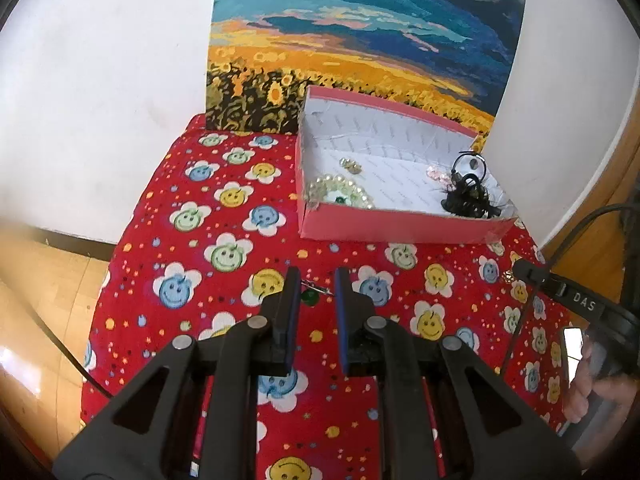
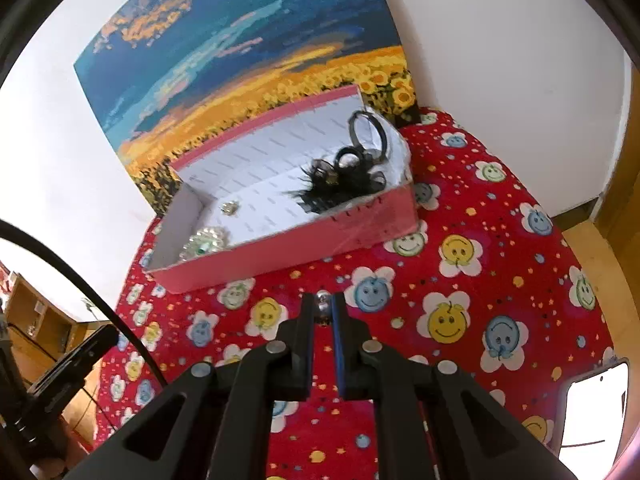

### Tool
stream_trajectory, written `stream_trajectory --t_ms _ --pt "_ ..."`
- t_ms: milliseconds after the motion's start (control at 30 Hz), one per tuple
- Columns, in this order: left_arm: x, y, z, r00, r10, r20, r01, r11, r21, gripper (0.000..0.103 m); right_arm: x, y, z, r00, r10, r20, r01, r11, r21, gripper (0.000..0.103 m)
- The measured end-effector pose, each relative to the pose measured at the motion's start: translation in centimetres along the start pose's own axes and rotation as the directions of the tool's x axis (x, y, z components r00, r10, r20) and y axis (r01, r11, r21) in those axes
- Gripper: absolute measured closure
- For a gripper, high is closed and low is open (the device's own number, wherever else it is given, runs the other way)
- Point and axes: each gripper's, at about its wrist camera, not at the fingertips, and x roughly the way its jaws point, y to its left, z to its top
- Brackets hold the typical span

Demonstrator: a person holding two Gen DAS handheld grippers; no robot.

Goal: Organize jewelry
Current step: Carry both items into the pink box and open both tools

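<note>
1. Right between the left gripper's [image 1: 316, 278] fingertips, down on the red smiley-flower tablecloth [image 1: 192, 248], sits a green-stone pin [image 1: 311, 295]. The jaws are parted with a clear gap and neither pad seems to touch it, so that claw isn't holding anything.
2. Straight ahead of the left claw, a bit to its right, is the pink cardboard box [image 1: 400, 226] with a white lining. It stands on the cloth in front of a sunflower-field painting [image 1: 360, 40] leaning on the wall.
3. Inside the box, nearest that claw's left finger, there's a pearl bracelet [image 1: 340, 194], with a small gold earring [image 1: 351, 165] just past it. Over at the far right end are black hair ties and a feathery black hair piece [image 1: 468, 196], with some pale pink beads [image 1: 438, 173] beside them.
4. The right gripper [image 2: 323, 300] is nearly closed, pinching a small silvery bead-like piece [image 2: 323, 301] at its tips. Can't tell exactly what it is, too small.
5. From the right claw, the box is ahead and slightly left, near but apart.
6. A white phone-like screen [image 2: 592, 412] lies off to the right claw's lower right.
</note>
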Motion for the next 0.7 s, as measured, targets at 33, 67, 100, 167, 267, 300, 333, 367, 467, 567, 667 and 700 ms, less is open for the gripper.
stream_trajectory --t_ms 33,67,100,167,267,300,333,367,467,567,667,700 --pt "0.0 -0.1 0.2 1.0 -0.001 0.004 0.001 1.0 0.004 0.094 -0.3 0.2 0.1 1.0 0.004 0.007 -0.003 1.0 -0.003 0.094" --pt "-0.1 -0.2 0.5 1.0 -0.003 0.008 0.003 1.0 0.007 0.094 -0.6 0.4 0.3 1.0 0.008 0.015 -0.007 1.0 -0.007 0.094" --pt "-0.1 -0.4 0.7 1.0 -0.005 0.012 0.004 1.0 0.012 0.094 -0.9 0.6 0.4 1.0 0.014 0.025 -0.014 1.0 -0.011 0.094" --pt "-0.1 -0.7 1.3 1.0 -0.008 0.021 0.008 1.0 0.024 0.094 -1.4 0.9 0.7 0.999 0.031 0.039 -0.03 0.999 -0.016 0.094" --pt "0.1 -1.2 2.3 0.999 -0.018 0.033 0.017 0.999 0.033 0.094 -1.9 1.3 1.3 0.996 0.07 0.052 -0.069 0.998 -0.013 0.094" --pt "0.2 -1.4 2.8 0.999 -0.025 0.039 0.024 0.999 0.039 0.094 -2.0 1.4 1.5 0.996 0.078 0.052 -0.078 0.997 -0.014 0.094" --pt "0.3 -1.6 3.1 0.999 -0.029 0.043 0.027 0.999 0.045 0.094 -2.1 1.6 1.8 0.995 0.081 0.055 -0.08 0.997 -0.02 0.094" --pt "0.5 -1.8 3.4 0.998 -0.03 0.046 0.028 0.998 0.052 0.094 -2.1 1.7 2.0 0.995 0.078 0.059 -0.077 0.997 -0.025 0.094" --pt "1.4 -2.4 4.6 0.998 -0.04 0.045 0.037 0.997 0.066 0.094 -2.0 2.2 3.0 0.994 0.077 0.077 -0.075 0.997 -0.029 0.094" --pt "2.4 -3.1 5.6 0.998 -0.047 0.045 0.043 0.996 0.08 0.094 -1.6 2.5 4.1 0.992 0.088 0.09 -0.086 0.996 -0.024 0.094" --pt "3.6 -3.7 6.2 0.998 -0.052 0.041 0.048 0.995 0.088 0.094 -1.0 2.9 4.9 0.99 0.094 0.101 -0.091 0.996 -0.025 0.094" --pt "4.0 -3.7 6.4 0.998 -0.054 0.037 0.051 0.995 0.087 0.094 -0.8 2.9 5.1 0.99 0.099 0.104 -0.097 0.995 -0.023 0.094"
